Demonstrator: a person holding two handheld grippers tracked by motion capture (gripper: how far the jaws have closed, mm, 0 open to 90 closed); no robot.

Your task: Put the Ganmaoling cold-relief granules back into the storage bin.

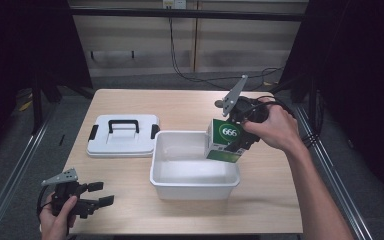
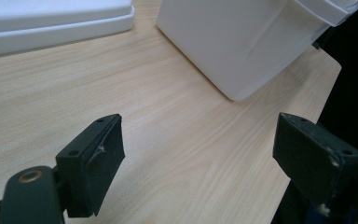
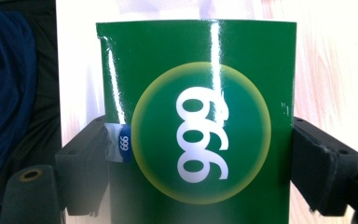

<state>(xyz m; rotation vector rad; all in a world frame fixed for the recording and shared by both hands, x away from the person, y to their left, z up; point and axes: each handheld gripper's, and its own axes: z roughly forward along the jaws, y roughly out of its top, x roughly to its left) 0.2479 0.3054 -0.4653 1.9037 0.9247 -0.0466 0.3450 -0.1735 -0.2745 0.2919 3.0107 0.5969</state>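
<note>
A green and white box (image 1: 223, 140) printed with "666" hangs tilted over the right end of the white bin (image 1: 195, 172). My right gripper (image 1: 237, 142) is shut on it from the right. In the right gripper view the box's green face (image 3: 200, 121) sits between both jaws, which press on its sides. My left gripper (image 1: 99, 194) rests low at the table's front left corner, open, with only bare wood between its jaws (image 2: 198, 158). The bin's white wall (image 2: 233, 42) stands ahead of it.
A white lid with a black handle (image 1: 124, 134) lies flat on the table left of the bin; its edge (image 2: 56, 23) is at the top left of the left gripper view. The table's front edge (image 1: 180, 232) lies close to the left gripper. Cables trail behind the table.
</note>
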